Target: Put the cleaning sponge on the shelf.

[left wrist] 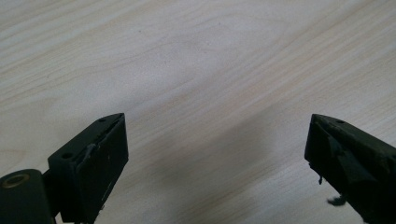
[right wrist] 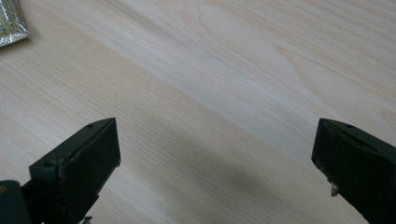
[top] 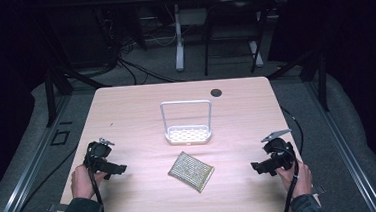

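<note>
Nearest the camera, two forearms in dark patterned sleeves come in over the near edge of the pale wooden table (top: 132, 200), each hand holding a black two-jaw gripper. On the near left, the left hand (top: 81, 182) holds the left gripper (top: 119, 168), whose jaws point right toward the middle of the table; in the left gripper view the left gripper (left wrist: 217, 135) has its jaws spread wide apart with nothing between them, just bare wood grain and a soft shadow beneath. On the near right, the right hand (top: 296, 174) holds the right gripper (top: 256, 167), jaws pointing left, with a grey three-cornered plate on top and a black cable trailing back toward the near edge. In the right gripper view the right gripper (right wrist: 217, 140) is likewise wide open and holds nothing, and a corner of the sponge (right wrist: 11, 25) shows at the far left of that view. Between the two grippers and a little farther in, the sponge (top: 191, 171), a flat yellowish-green pad with a glittery woven surface, lies on the table, turned at an angle and well apart from both grippers. Just beyond it stands a small white rack (top: 188, 133), a perforated tray with a tall upright loop frame. Farther still, a dark round hole (top: 216, 92) sits near the table's far edge. Beyond the table, the floor is grey, with cables and the legs of another table.
</note>
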{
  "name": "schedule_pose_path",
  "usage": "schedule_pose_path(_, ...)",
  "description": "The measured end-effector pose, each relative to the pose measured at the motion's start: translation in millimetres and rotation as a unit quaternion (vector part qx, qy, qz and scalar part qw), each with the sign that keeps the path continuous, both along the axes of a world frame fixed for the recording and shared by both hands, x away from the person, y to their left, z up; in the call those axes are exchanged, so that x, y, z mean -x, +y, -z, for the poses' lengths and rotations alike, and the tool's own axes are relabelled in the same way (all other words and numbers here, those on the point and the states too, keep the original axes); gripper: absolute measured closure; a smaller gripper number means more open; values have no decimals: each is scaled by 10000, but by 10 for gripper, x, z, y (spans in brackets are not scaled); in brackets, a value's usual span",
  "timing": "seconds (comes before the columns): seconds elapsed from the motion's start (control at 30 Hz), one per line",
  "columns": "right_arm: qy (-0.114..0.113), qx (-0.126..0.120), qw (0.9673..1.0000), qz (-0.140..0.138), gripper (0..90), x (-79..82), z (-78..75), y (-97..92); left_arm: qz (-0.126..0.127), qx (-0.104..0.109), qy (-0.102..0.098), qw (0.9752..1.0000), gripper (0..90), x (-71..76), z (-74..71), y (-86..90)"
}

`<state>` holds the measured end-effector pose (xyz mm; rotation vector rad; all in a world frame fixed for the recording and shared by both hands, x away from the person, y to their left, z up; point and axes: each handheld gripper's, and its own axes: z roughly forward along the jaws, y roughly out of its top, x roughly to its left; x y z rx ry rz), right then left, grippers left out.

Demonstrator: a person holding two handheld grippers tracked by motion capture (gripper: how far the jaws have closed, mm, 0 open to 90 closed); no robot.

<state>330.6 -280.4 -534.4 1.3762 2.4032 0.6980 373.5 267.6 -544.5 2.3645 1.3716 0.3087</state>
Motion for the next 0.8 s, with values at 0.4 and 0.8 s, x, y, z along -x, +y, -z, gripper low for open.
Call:
schedule_pose_path(0.4,-168,-44,9996,-223,36,86,-131,157,151,135,-19,9998,35,-5,-8,-23)
schedule_pose_path(0.8,-139,-12,9965,-819,47,146,-207,529,146,172,-9,9997,16,0,-10,-6)
